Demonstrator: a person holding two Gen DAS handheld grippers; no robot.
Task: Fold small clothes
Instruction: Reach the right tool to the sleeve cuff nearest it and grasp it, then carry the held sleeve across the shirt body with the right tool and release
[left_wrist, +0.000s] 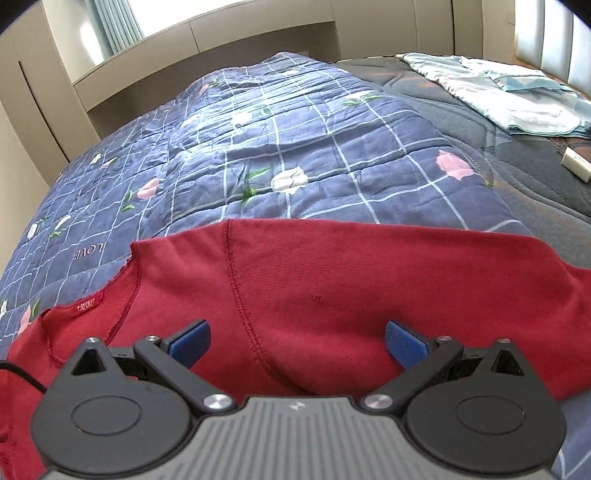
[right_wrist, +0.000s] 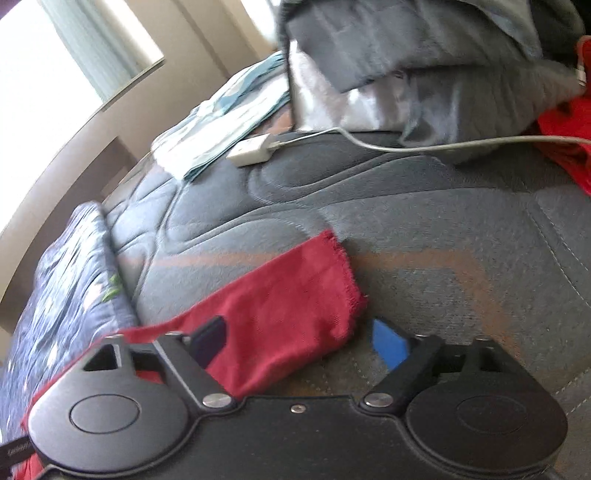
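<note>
A dark red sweatshirt (left_wrist: 332, 288) lies spread on the bed, its neckline and label at the lower left. My left gripper (left_wrist: 297, 341) is open, its blue pads (left_wrist: 190, 341) wide apart over the shoulder seam, holding nothing. In the right wrist view the red sleeve (right_wrist: 291, 306) lies on the grey mattress, cuff end toward the upper right. My right gripper (right_wrist: 301, 341) is open over the sleeve; its left pad sits over the red cloth, its right pad (right_wrist: 389, 345) over the mattress. This view is blurred.
A blue checked floral quilt (left_wrist: 277, 147) covers the bed beyond the sweatshirt. Light blue folded cloth (left_wrist: 509, 92) lies at the far right. A white charger and cable (right_wrist: 255, 149) lie on the grey mattress (right_wrist: 443, 229), with grey bedding (right_wrist: 443, 74) and red fabric (right_wrist: 565, 133) behind.
</note>
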